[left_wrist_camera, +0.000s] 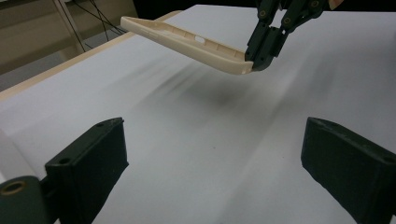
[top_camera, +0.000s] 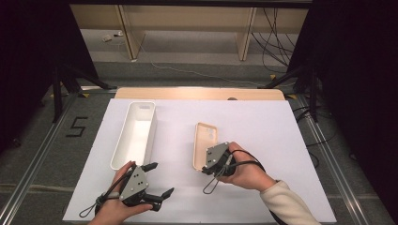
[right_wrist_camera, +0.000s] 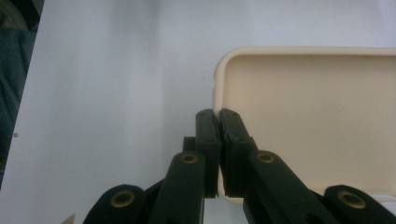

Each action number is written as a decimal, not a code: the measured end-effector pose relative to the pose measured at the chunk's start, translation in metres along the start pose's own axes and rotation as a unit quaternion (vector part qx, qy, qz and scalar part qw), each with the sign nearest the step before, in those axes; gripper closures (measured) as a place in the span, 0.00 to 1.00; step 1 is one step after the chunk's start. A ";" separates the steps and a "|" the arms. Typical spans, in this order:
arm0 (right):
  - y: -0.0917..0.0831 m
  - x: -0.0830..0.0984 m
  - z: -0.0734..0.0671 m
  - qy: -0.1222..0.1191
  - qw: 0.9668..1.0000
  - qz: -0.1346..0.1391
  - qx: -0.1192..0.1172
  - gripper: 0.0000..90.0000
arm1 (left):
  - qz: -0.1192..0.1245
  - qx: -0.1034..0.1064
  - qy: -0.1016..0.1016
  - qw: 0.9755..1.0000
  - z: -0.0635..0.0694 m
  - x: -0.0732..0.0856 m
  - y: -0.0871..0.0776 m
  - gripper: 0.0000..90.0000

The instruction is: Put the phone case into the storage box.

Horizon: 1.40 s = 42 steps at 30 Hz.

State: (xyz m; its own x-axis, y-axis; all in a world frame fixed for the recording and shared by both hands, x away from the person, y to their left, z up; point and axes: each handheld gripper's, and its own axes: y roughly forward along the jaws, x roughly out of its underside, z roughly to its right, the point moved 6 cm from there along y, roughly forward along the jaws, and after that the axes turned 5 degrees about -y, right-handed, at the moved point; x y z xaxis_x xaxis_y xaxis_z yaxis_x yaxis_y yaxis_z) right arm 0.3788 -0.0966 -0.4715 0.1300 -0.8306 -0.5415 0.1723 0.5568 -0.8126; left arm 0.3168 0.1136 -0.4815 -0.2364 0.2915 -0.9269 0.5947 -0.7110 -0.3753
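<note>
The near end of the phone case (top_camera: 204,144) is covered by the right gripper (top_camera: 210,165) in the high view, lower centre of the frame, so the contact is not readable there; in the right gripper view the case (right_wrist_camera: 317,121) is cut off at the right edge and its rim is seen pinched between the closed jaws at bottom centre. In the left gripper view the case (left_wrist_camera: 187,44) is seen in the upper centre, lifted off the tabletop (left_wrist_camera: 210,140) at the gripped end and tilted, with a blurred shadow beneath. The right hand (top_camera: 246,171) is brought in from the lower right, its gripper clenched on the case edge. The left hand (top_camera: 117,206) is held at lower left, its gripper (top_camera: 157,180) released with jaws spread wide and nothing between them, pointing right. The near end of the white bin (top_camera: 136,133) is partly hidden by the left hand. Counted: one phone case, one white bin, two grippers.
</note>
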 end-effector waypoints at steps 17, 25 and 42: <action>-0.004 -0.007 -0.011 -0.016 0.999 0.043 0.004 0.98 | 0.000 -0.002 -0.049 0.999 -0.010 -0.049 0.022 0.18; -0.007 -0.008 -0.015 -0.018 0.998 0.051 0.008 0.98 | -0.017 -0.016 -0.059 0.998 -0.020 -0.071 0.037 0.20; -0.008 -0.011 -0.018 -0.024 0.998 0.049 0.010 0.98 | -0.030 -0.031 -0.087 0.995 -0.038 -0.100 0.061 0.28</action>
State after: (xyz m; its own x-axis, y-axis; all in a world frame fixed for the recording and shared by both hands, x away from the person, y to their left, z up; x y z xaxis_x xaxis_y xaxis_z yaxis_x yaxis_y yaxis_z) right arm 0.3580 -0.0917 -0.4632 0.1944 -0.7707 -0.6069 0.1755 0.6360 -0.7514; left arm 0.4061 0.0650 -0.4117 -0.3994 0.2134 -0.8916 0.6200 -0.6535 -0.4342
